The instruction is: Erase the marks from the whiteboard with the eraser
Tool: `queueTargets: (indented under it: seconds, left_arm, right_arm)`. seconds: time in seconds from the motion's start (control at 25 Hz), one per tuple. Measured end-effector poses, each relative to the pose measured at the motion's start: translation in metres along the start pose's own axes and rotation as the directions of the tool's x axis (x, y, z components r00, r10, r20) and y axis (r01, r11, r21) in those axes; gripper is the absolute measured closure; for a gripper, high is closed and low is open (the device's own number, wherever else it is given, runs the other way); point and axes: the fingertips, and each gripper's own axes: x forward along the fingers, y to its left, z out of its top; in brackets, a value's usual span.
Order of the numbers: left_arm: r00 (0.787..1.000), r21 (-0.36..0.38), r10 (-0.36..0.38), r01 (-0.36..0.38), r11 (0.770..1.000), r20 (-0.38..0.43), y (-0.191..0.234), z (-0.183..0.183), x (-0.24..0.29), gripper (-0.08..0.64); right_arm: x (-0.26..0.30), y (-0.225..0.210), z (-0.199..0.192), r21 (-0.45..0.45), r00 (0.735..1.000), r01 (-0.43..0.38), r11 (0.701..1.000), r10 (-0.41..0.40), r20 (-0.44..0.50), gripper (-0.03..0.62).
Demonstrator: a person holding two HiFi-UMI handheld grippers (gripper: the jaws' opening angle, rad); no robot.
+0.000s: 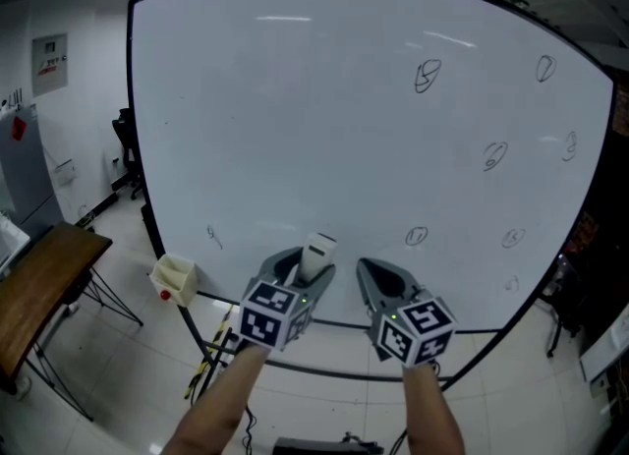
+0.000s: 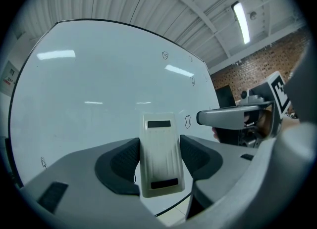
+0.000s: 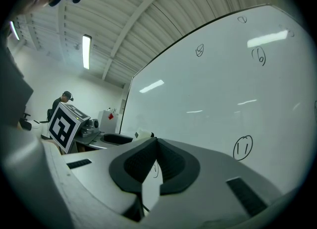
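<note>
A big whiteboard (image 1: 324, 129) fills the head view, with several small black scribbles on its right half, such as one mark (image 1: 427, 75) high up and another mark (image 1: 417, 237) low down. My left gripper (image 1: 303, 268) is shut on a white eraser (image 1: 316, 255), held upright just short of the board's lower edge. The eraser (image 2: 159, 154) stands between the black pads in the left gripper view. My right gripper (image 1: 371, 276) hangs beside it, shut with nothing in it; its pads meet in the right gripper view (image 3: 154, 161). A circled mark (image 3: 243, 147) lies to its right.
A wooden table (image 1: 34, 291) stands at the left. A small cream box (image 1: 174, 277) hangs at the board's lower left corner, near a faint mark (image 1: 212, 237). The board's black stand (image 1: 324, 323) and cables run along the tiled floor below.
</note>
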Motion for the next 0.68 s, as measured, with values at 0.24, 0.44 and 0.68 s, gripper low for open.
queueTargets:
  seconds: [0.24, 0.44, 0.68]
  left_arm:
    - [1.0, 0.004, -0.012, 0.012, 1.0, 0.005, -0.004, 0.003, 0.003, 0.299]
    - [1.0, 0.008, -0.015, 0.015, 1.0, 0.005, -0.007, 0.003, 0.005, 0.299]
    - [1.0, 0.005, -0.021, 0.021, 1.0, 0.008, -0.011, 0.006, 0.005, 0.299]
  right_arm:
    - [-0.002, -0.004, -0.001, -0.002, 1.0, 0.009, 1.0, -0.009, -0.004, 0.601]
    - [-0.003, -0.006, 0.0, -0.004, 1.0, 0.015, 1.0, -0.015, -0.002, 0.601]
    - [-0.004, -0.007, 0.0, -0.002, 1.0, 0.02, 1.0, -0.02, -0.004, 0.601]
